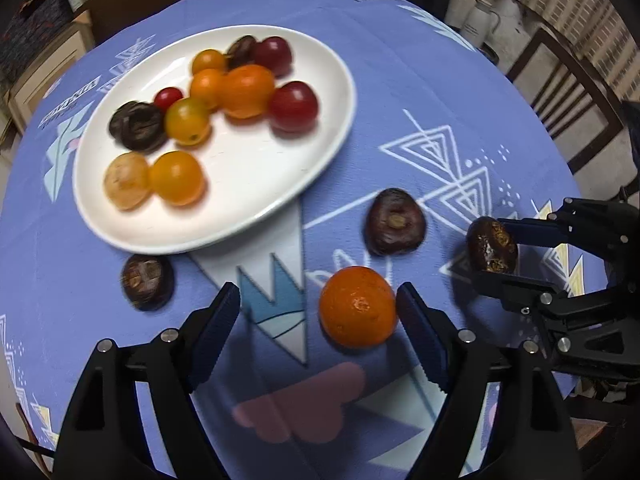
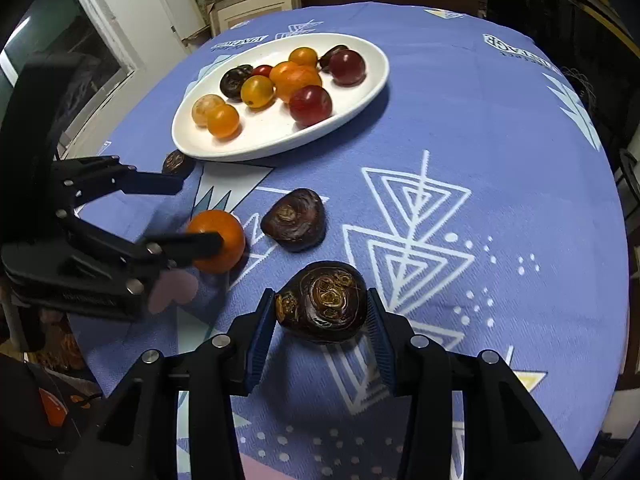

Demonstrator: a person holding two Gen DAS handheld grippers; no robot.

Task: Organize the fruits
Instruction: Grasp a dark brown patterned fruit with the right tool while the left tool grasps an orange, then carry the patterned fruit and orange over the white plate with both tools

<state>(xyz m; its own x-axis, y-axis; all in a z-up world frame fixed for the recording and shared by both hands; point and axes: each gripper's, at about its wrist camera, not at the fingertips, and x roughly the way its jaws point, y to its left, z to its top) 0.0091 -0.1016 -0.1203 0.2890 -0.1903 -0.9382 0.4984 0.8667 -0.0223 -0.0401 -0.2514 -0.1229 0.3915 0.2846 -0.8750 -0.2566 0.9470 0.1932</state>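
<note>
A white oval plate (image 1: 240, 232) (image 2: 280, 148) on the blue patterned cloth holds several orange, yellow, red and dark fruits. An orange (image 1: 357, 306) (image 2: 230, 226) lies on the cloth between the fingers of my left gripper (image 1: 316, 300) (image 2: 196, 212). That gripper is open, and the orange sits close to its right finger. My right gripper (image 2: 322, 312) (image 1: 492, 250) is shut on a dark wrinkled fruit (image 2: 322, 300) (image 1: 492, 248), with a pad pressed on each side. Two more dark fruits lie loose: one (image 1: 394, 222) (image 2: 296, 220) mid-table, one (image 1: 147, 282) (image 2: 176, 162) beside the plate's near rim.
The round table's edge curves close on the right and near sides. A wooden chair (image 1: 560, 80) and a white jug (image 1: 480, 20) stand beyond the table. A cabinet (image 2: 256, 0) and a door (image 2: 132, 12) lie behind the plate.
</note>
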